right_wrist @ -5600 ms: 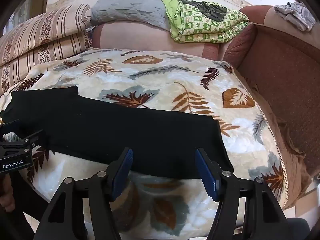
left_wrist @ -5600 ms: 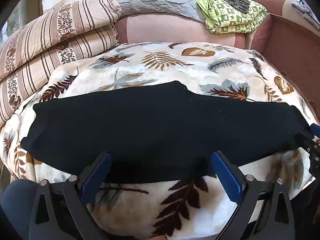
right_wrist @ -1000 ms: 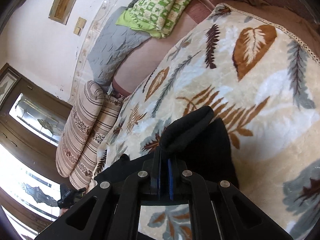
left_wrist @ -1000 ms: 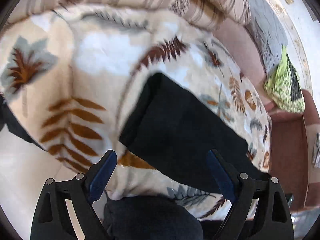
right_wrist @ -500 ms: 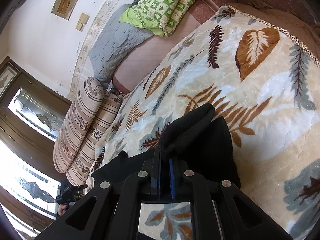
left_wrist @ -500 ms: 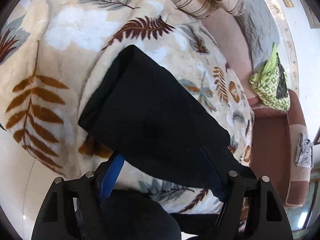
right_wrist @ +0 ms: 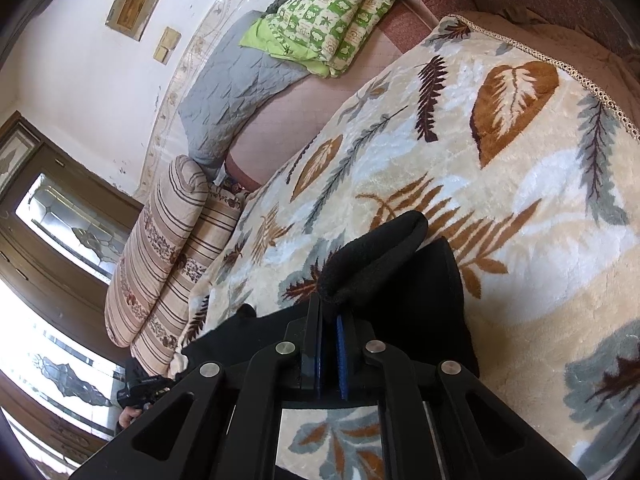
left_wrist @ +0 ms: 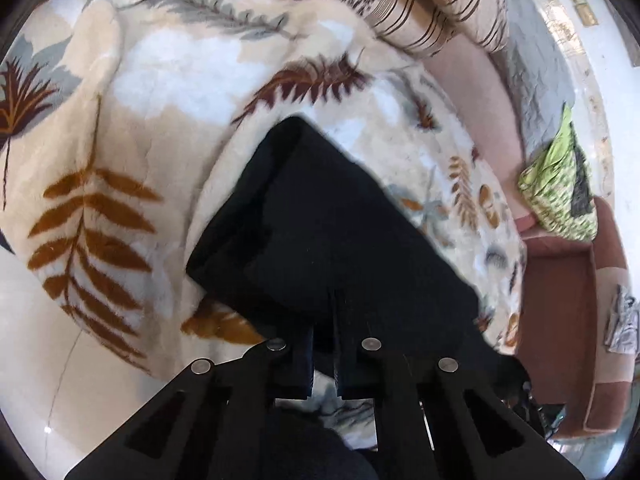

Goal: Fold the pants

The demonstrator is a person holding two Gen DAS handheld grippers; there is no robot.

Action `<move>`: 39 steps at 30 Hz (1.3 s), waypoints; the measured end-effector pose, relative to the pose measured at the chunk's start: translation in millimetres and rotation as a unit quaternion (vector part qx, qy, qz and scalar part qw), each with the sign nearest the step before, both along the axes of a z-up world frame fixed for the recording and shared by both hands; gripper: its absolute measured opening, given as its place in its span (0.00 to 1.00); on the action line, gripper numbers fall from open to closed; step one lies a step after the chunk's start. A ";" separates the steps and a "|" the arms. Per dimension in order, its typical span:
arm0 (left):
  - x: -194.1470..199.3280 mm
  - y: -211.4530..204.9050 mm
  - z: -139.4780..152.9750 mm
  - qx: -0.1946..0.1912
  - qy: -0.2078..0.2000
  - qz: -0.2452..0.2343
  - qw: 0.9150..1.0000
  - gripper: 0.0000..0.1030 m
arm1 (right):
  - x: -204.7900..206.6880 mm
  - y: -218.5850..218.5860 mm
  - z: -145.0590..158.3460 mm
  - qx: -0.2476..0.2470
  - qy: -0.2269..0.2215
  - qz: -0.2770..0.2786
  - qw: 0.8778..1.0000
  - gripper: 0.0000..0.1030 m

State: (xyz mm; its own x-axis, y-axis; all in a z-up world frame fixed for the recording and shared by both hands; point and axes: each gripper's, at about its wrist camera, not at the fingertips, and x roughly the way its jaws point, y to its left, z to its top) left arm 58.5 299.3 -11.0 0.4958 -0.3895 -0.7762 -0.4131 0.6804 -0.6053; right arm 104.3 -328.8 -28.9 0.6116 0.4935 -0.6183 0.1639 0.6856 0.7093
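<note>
Nearest the left lens, left gripper (left_wrist: 323,320) pinched together on the near edge of the black, soft knitted pants (left_wrist: 320,232), cloth bunched between the pads. Same on the other side: right gripper (right_wrist: 329,316) clamped on a rolled-up end of the pants (right_wrist: 376,256), blue pads (right_wrist: 341,354) nearly meeting through the fabric. Beyond the grippers, pants spread flat across the plush cream blanket with brown and grey leaf print (left_wrist: 120,140), covering a bed or sofa. Probably light, limp and thick-piled: no stiffness to hold a crease, likely to sag between the two holds and cling to the plush nap rather than slide. Best taken at edges or corners, both layers together. Farther back, striped rolled bedding (right_wrist: 168,248), grey quilted cover (right_wrist: 232,96), green patterned quilt (right_wrist: 332,12) well apart.
</note>
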 end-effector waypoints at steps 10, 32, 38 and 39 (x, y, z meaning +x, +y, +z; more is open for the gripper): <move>100.3 -1.4 20.2 0.028 -0.103 0.025 0.994 0.07 | 54.0 -35.0 -32.1 0.060 0.039 -0.068 0.995 0.04; 179.2 -35.6 -23.3 0.110 -0.086 0.083 0.987 0.72 | 139.5 -33.2 -60.6 0.006 -0.002 -0.159 0.987 0.68; 158.9 -27.9 -17.8 0.109 -0.105 0.116 0.982 0.75 | 130.5 -45.6 -54.1 0.032 -0.007 -0.168 0.985 0.68; 156.0 -28.3 -16.1 0.109 -0.108 0.118 0.981 0.74 | 130.6 -45.8 -54.4 0.040 -0.002 -0.164 0.986 0.68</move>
State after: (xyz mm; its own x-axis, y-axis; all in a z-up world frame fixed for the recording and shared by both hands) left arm 214.5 271.1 -27.2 0.7146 -0.0812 -0.6948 -0.4525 0.7038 -0.5476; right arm 234.9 -374.6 -83.3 0.7484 0.3170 -0.5826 0.3642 0.5377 0.7604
